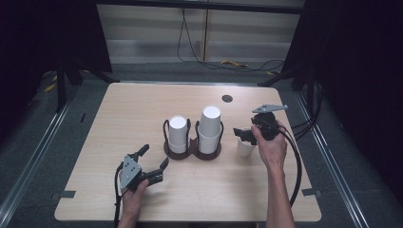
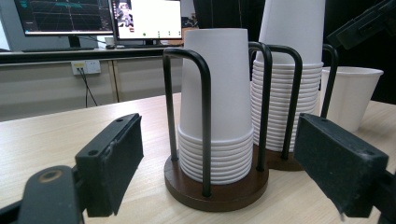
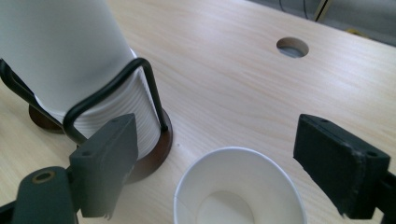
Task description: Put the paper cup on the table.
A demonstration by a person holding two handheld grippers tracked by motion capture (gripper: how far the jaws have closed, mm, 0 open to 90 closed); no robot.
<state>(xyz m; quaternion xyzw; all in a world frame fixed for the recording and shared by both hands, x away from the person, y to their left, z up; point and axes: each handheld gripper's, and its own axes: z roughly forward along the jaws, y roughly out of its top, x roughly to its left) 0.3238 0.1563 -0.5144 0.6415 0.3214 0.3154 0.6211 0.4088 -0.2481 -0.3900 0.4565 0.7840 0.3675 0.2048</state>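
Cup stacks (image 1: 209, 130): 2; loose cup (image 1: 245, 147): 1

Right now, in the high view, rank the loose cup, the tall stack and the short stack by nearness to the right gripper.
1. Loose cup, directly under the right gripper.
2. Tall stack, holder's right side.
3. Short stack, holder's left side.

Both forearms are bare, no sleeves. Each hand grips a black two-jaw tool: the left gripper (image 1: 153, 164) carries a grey plate with screws, the right gripper (image 1: 243, 134) a grey three-cornered plate at 12 o'clock; black cables trail toward 6 o'clock.
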